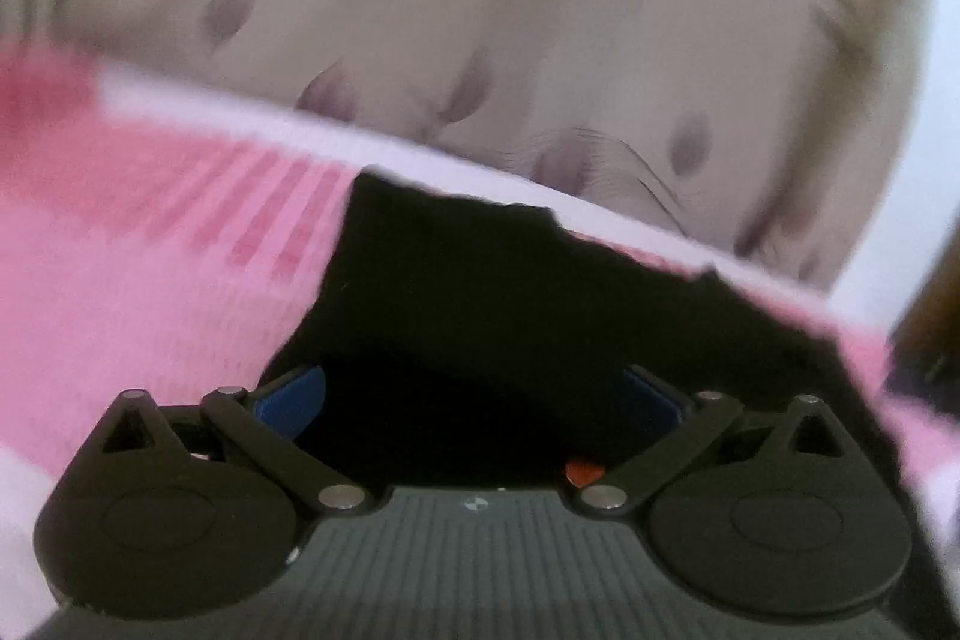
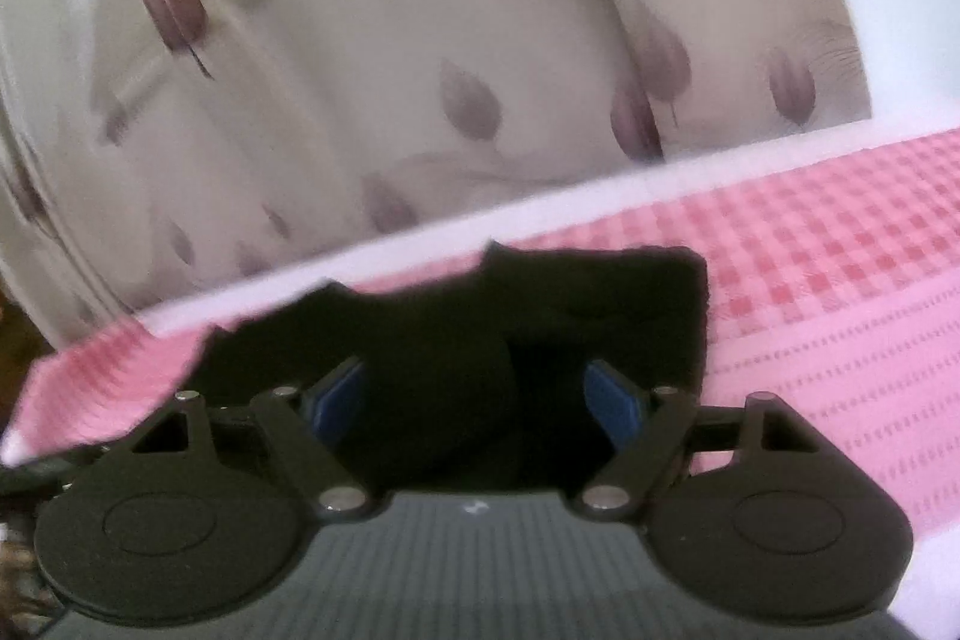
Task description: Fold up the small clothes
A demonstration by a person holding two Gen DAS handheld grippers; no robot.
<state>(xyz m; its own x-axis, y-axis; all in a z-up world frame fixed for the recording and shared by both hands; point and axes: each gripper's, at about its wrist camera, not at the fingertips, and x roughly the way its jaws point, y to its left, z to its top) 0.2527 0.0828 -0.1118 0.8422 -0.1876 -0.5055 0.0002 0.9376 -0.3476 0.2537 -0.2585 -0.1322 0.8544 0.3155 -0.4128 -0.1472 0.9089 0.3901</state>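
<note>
black garment (image 2: 540, 316) lies crumpled, dark

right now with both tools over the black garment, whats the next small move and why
Probably close both tools on the black garment. In each wrist view the blue fingers stand apart with dark cloth between them, and it lies rumpled on the pink checked cloth, so nothing looks gripped yet.

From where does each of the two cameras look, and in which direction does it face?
Left wrist: sits on the left tool, faces forward over the black garment toward the curtain; own blue fingers show.
Right wrist: sits on the right tool, same direction; blue fingers show.
Shared: black garment, pink checked cloth, curtain.
</note>
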